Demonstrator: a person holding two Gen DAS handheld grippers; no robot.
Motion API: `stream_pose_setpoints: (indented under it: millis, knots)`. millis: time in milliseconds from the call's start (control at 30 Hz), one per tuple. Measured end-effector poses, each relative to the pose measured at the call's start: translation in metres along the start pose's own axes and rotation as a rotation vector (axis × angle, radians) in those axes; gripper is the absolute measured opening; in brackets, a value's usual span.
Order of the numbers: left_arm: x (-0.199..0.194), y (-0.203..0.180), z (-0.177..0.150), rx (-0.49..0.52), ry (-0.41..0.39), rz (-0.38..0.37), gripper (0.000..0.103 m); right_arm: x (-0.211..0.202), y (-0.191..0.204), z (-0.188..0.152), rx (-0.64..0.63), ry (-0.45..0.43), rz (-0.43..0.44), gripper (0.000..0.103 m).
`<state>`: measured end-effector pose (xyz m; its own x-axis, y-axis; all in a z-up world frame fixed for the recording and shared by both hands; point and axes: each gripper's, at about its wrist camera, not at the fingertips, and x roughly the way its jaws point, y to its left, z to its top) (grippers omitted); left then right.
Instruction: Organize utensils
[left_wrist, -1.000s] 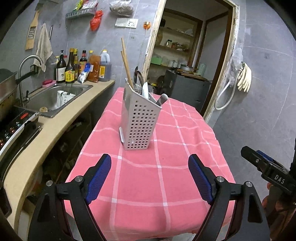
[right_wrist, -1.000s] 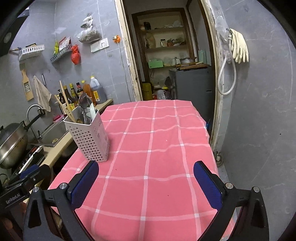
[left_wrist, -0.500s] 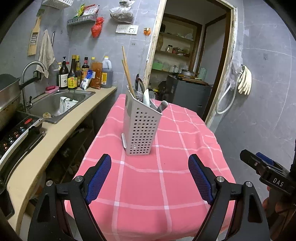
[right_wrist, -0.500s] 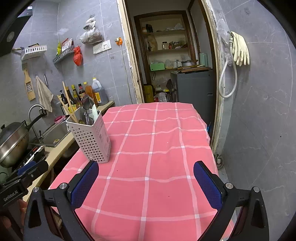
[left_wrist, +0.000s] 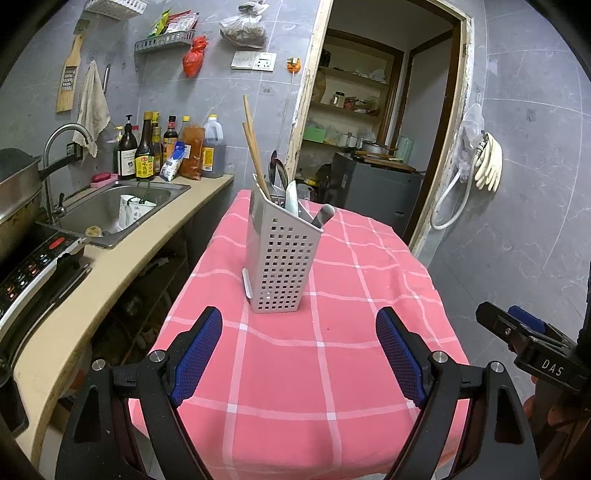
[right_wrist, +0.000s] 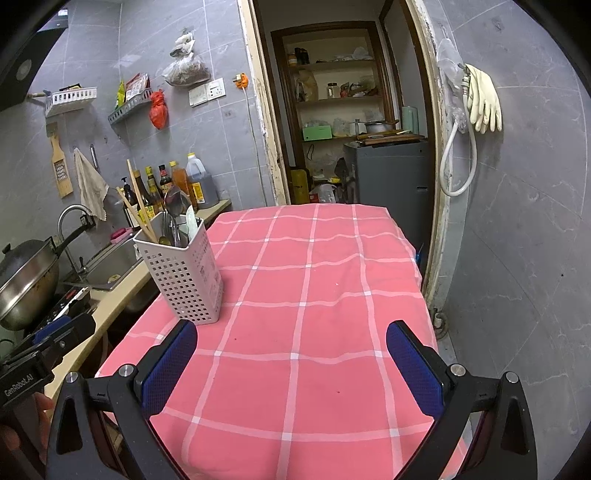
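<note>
Both grippers, left gripper and right gripper, spread wide, empty, hovering over the near tablecloth. Utensils (chopsticks included) already upright in holder, left-centre. Probably finished; otherwise, nothing loose to fetch.

The white perforated plastic utensil holder hides the lower ends of its wooden chopsticks and metal spoons; bottle labels are illegible.
</note>
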<state>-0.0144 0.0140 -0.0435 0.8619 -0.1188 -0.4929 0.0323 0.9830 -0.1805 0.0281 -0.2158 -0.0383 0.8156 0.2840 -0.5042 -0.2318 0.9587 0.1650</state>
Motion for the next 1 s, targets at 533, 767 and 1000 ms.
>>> stream_pose_setpoints:
  millis: [533,767,1000]
  knots:
    - [-0.0006,-0.0014,0.0008,0.000,0.001,0.002,0.081,0.0033,-0.0004,-0.0040,-0.005,0.005,0.014,0.103]
    - [-0.0024,-0.0016,-0.0002,-0.001,-0.002,0.002,0.081,0.0026,0.0002,-0.0043,-0.005,0.004,0.013,0.103]
    - [-0.0026,-0.0016,-0.0004,0.000,-0.001,0.002,0.081,0.0024,0.0000,-0.0043,-0.004,0.005,0.012,0.103]
